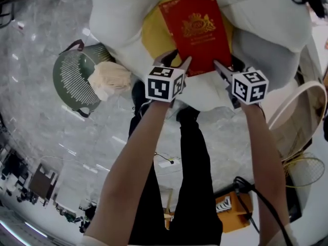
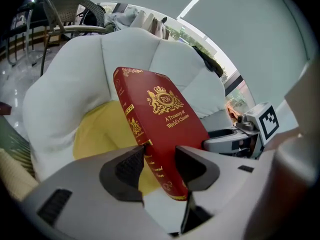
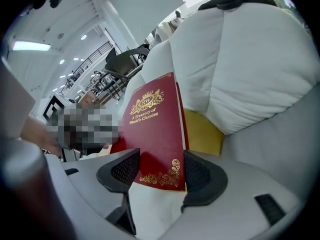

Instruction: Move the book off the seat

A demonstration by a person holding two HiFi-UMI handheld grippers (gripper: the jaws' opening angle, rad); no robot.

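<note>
Two near corners of the red book (image 1: 197, 32) are clamped — one in the left gripper (image 2: 160, 166), one in the right gripper (image 3: 157, 171) — above the yellow cushion (image 1: 151, 35) on the seat (image 1: 118, 14), so the unsupported far end could be levered loose and dropped back.

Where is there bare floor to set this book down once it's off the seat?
The widest bare floor for the red book lies left of the person's legs, below the green basket. The right side is crowded: a round frame, a racket, an orange box and a cable.
</note>
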